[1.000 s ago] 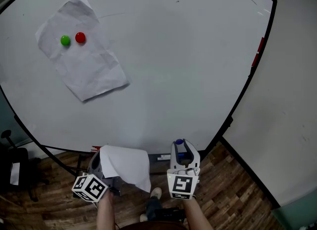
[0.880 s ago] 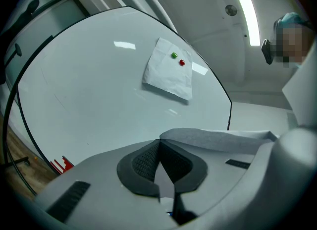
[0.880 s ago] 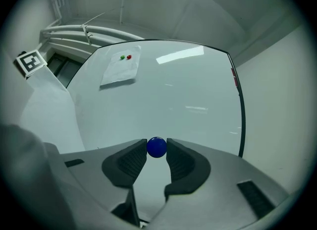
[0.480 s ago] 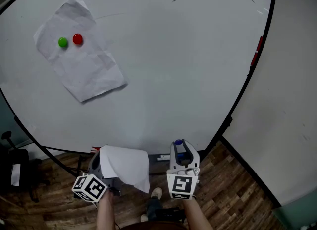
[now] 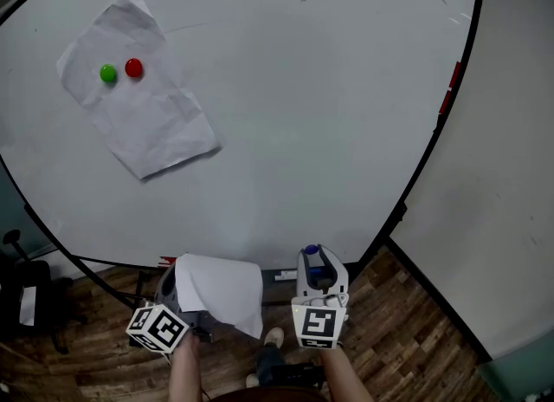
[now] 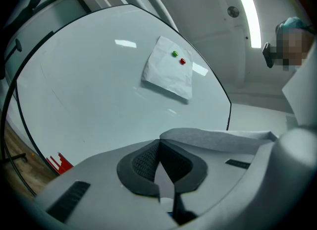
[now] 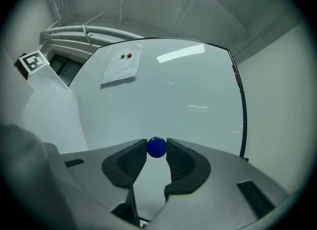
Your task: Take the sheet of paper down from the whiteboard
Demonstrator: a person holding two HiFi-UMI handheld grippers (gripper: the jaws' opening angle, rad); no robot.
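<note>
A crumpled white sheet (image 5: 138,97) hangs at the whiteboard's (image 5: 303,114) upper left, pinned by a green magnet (image 5: 107,73) and a red magnet (image 5: 133,68). Low in front of the board, my left gripper (image 5: 177,270) is shut on a second white sheet (image 5: 221,292) that drapes over its jaws. The left gripper view shows that sheet (image 6: 218,137) pinched at the jaw tips (image 6: 159,142), with the pinned sheet (image 6: 168,73) far off. My right gripper (image 5: 313,255) is shut on a small blue magnet (image 7: 157,147), well clear of the board.
Red markers (image 5: 450,88) sit on the board's right edge, and a red item (image 5: 166,260) on its bottom rail. A dark office chair (image 5: 26,296) stands at the far left on the wooden floor (image 5: 407,331). A grey wall (image 5: 511,175) lies to the right.
</note>
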